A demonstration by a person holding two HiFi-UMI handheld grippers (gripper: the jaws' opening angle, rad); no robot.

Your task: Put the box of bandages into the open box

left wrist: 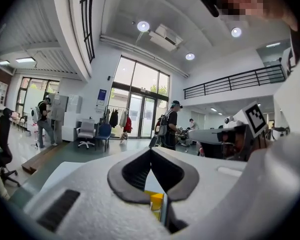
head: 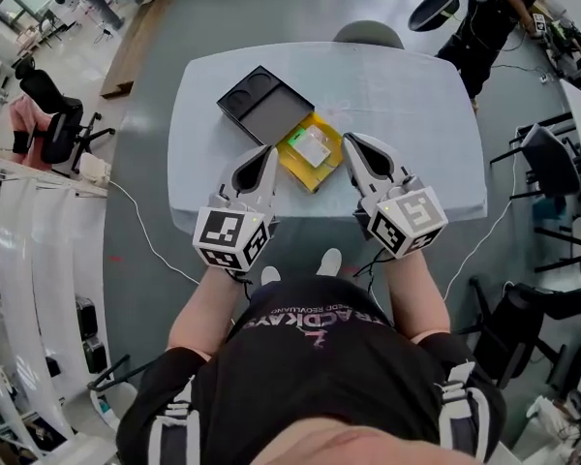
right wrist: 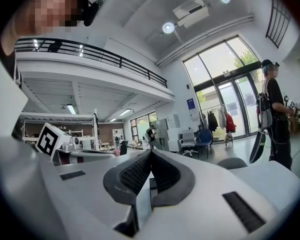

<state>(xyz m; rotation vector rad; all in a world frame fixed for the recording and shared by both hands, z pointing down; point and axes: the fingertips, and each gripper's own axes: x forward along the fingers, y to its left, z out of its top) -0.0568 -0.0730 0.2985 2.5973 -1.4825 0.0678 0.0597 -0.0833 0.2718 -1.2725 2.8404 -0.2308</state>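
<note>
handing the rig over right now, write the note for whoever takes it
Left gripper: shut, empty, at the near-left side of the yellow box of bandages.
Right gripper: shut, empty, just right of that box.
Things: the bandage box lies on the table, against the near-right corner of the black open box, not inside it.
Done: nothing yet.
Left: grasp the bandage box, lift it, set it in the open box.

A pale grey rectangular counter (head: pixel 407 105) with rounded corners carries a shallow black open box (head: pixel 264 105) lying flat, and a flat yellow box of bandages (head: pixel 312 153) just beside its near right edge.
</note>
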